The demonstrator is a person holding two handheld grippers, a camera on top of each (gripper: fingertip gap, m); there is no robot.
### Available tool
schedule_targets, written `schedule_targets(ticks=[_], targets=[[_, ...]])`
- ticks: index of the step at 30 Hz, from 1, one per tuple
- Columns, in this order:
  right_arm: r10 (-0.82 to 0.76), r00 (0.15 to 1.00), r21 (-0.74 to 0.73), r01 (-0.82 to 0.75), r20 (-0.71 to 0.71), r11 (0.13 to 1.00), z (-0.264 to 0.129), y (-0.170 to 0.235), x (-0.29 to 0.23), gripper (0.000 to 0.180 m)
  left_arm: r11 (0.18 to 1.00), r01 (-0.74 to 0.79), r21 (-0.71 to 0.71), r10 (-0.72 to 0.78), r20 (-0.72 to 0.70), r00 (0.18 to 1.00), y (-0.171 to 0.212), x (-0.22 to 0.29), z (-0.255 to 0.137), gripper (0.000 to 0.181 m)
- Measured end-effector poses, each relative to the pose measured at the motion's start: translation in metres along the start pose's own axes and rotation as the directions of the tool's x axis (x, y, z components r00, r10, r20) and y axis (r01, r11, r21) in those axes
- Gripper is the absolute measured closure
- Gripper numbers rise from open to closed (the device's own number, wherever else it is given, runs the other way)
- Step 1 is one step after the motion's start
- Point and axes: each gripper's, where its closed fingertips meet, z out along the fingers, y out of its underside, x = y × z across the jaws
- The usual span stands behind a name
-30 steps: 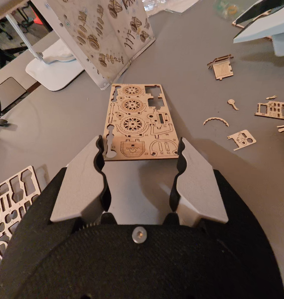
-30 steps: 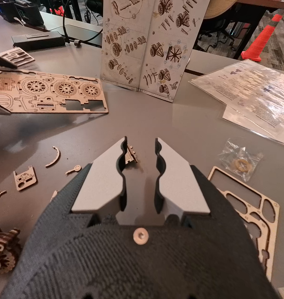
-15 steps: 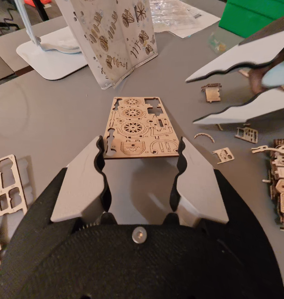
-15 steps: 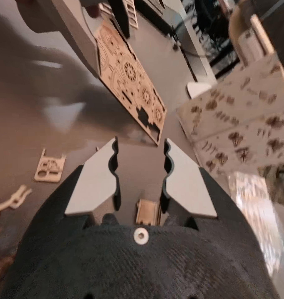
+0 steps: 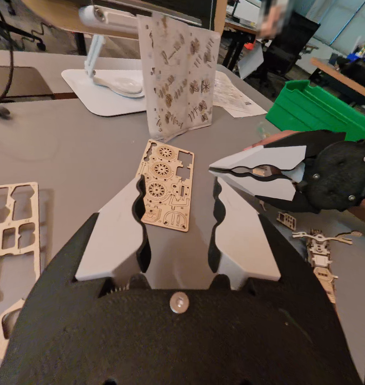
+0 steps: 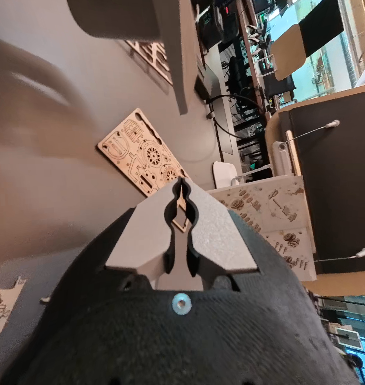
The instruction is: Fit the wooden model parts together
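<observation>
A wooden parts sheet (image 5: 167, 187) with three spoked wheels lies flat on the grey table, straight ahead of my left gripper (image 5: 178, 183), which is open, empty and raised above the sheet's near end. The sheet also shows in the right wrist view (image 6: 144, 158). My right gripper (image 6: 180, 181) is shut, rolled on its side, and points at the sheet from the right; it also shows in the left wrist view (image 5: 211, 169). A bit of wood shows through the gap in its jaws there; I cannot tell whether it is held. A partly built wooden model (image 5: 321, 256) lies at the right.
An instruction booklet (image 5: 177, 83) stands behind the sheet on a white stand base (image 5: 106, 98). An emptied sheet frame (image 5: 12, 218) lies at the left. A small loose part (image 5: 286, 219) and a green bin (image 5: 319, 108) are at the right.
My left gripper has let go of the sheet, risen and drawn back; the sheet now lies on the table. My right gripper has swung in towards the sheet, rolled over and shut.
</observation>
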Motion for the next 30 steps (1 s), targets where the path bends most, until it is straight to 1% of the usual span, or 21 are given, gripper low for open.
schedule_targets(ticks=[1, 3, 4, 6, 7, 9, 10, 14, 16, 17, 18, 19, 20, 22, 23, 24, 25, 26, 27, 28, 30], targets=[[0.01, 1.0, 0.007, -0.01, 0.001, 1.0, 0.0, -0.001, 0.002, 0.18, 1.0, 0.026, 0.002, -0.026, -0.015, 1.0, 0.0, 0.0, 0.0, 0.116], [0.039, 0.999, 0.021, -0.039, 0.017, 0.999, 0.001, -0.003, 0.006, 0.18, 0.998, 0.062, -0.023, -0.063, -0.027, 0.998, 0.007, -0.002, 0.002, 0.105], [0.081, 0.996, 0.024, -0.083, 0.047, 0.996, 0.003, -0.002, 0.007, 0.175, 0.996, 0.067, -0.053, -0.068, -0.013, 0.998, 0.014, -0.005, 0.005, 0.099], [0.255, 0.957, -0.044, -0.251, 0.141, 0.967, 0.01, 0.011, 0.006, 0.143, 0.991, 0.043, -0.124, -0.031, 0.099, 0.995, 0.03, -0.022, 0.013, 0.088], [0.36, 0.914, -0.104, -0.346, 0.187, 0.932, 0.013, 0.021, 0.005, 0.127, 0.987, 0.007, -0.158, 0.018, 0.155, 0.988, 0.038, -0.028, 0.017, 0.082], [0.552, 0.795, -0.206, -0.513, 0.252, 0.833, 0.018, 0.037, 0.003, 0.108, 0.967, -0.079, -0.243, 0.134, 0.218, 0.967, 0.051, -0.032, 0.027, 0.067], [0.626, 0.733, -0.248, -0.576, 0.267, 0.779, 0.021, 0.044, 0.003, 0.106, 0.952, -0.108, -0.286, 0.179, 0.235, 0.955, 0.058, -0.033, 0.031, 0.059], [0.823, 0.493, -0.373, -0.734, 0.282, 0.568, 0.036, 0.066, 0.001, 0.1, 0.903, -0.136, -0.408, 0.244, 0.228, 0.943, 0.081, -0.028, 0.044, 0.057], [0.874, 0.39, -0.432, -0.762, 0.289, 0.482, 0.043, 0.07, -0.007, 0.092, 0.907, -0.134, -0.399, 0.242, 0.233, 0.942, 0.079, -0.028, 0.043, 0.059], [0.887, 0.364, -0.425, -0.781, 0.284, 0.457, 0.046, 0.07, -0.005, 0.095, 0.908, -0.121, -0.401, 0.228, 0.231, 0.946, 0.08, -0.029, 0.041, 0.059], [0.898, 0.335, -0.432, -0.791, 0.286, 0.433, 0.046, 0.068, -0.006, 0.093, 0.903, -0.105, -0.417, 0.215, 0.227, 0.95, 0.084, -0.03, 0.039, 0.059], [0.907, 0.297, -0.448, -0.795, 0.299, 0.408, 0.042, 0.064, -0.008, 0.097, 0.898, -0.094, -0.429, 0.21, 0.23, 0.95, 0.086, -0.033, 0.037, 0.055], [0.914, 0.236, -0.48, -0.792, 0.329, 0.377, 0.034, 0.057, -0.013, 0.104, 0.899, -0.096, -0.427, 0.212, 0.232, 0.949, 0.087, -0.035, 0.035, 0.051], [0.89, 0.051, -0.576, -0.745, 0.454, 0.337, 0.008, 0.031, -0.034, 0.116, 0.895, -0.083, -0.439, 0.205, 0.239, 0.949, 0.089, -0.04, 0.03, 0.046], [0.856, -0.038, -0.616, -0.71, 0.516, 0.34, -0.008, 0.019, -0.043, 0.121, 0.892, -0.083, -0.445, 0.203, 0.229, 0.952, 0.089, -0.041, 0.027, 0.048], [0.814, -0.104, -0.631, -0.691, 0.571, 0.354, -0.022, 0.007, -0.048, 0.127, 0.889, -0.085, -0.45, 0.198, 0.209, 0.958, 0.089, -0.039, 0.025, 0.049], [0.782, -0.14, -0.624, -0.693, 0.607, 0.361, -0.031, -0.001, -0.049, 0.132, 0.887, -0.085, -0.454, 0.193, 0.196, 0.961, 0.089, -0.039, 0.022, 0.053], [0.768, -0.135, -0.598, -0.715, 0.626, 0.362, -0.033, -0.005, -0.045, 0.133, 0.885, -0.09, -0.456, 0.191, 0.18, 0.965, 0.089, -0.038, 0.02, 0.058], [0.764, -0.092, -0.55, -0.749, 0.638, 0.369, -0.03, -0.008, -0.037, 0.129, 0.885, -0.099, -0.456, 0.19, 0.159, 0.969, 0.089, -0.036, 0.019, 0.061], [0.763, -0.018, -0.489, -0.777, 0.646, 0.395, -0.025, -0.008, -0.029, 0.127, 0.884, -0.108, -0.455, 0.193, 0.143, 0.971, 0.089, -0.035, 0.018, 0.063], [0.74, 0.196, -0.339, -0.794, 0.643, 0.505, -0.01, -0.005, -0.014, 0.112, 0.881, -0.126, -0.456, 0.208, 0.133, 0.969, 0.09, -0.036, 0.016, 0.068]])
